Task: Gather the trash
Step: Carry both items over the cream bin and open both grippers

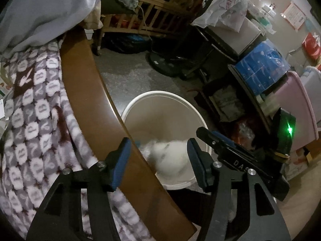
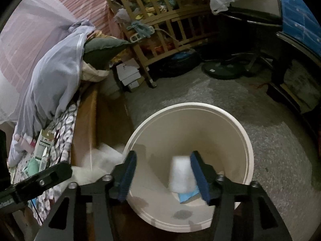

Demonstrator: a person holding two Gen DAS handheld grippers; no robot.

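A white round bin stands on the grey floor beside the wooden bed edge; it also shows in the left wrist view. My right gripper is open above the bin's mouth. A blurred white paper cup lies between its fingers and inside the bin, next to a blue scrap. My left gripper is open over the bed edge and the bin. A blurred white crumpled wad lies between its fingers, over the bin. The wad also shows in the right wrist view by the bin's rim.
A brown wooden bed rail runs past the bin, with a patterned blanket on the bed. Packets and cartons lie on the blanket. A wooden crib, a fan base and stacked storage boxes crowd the floor beyond.
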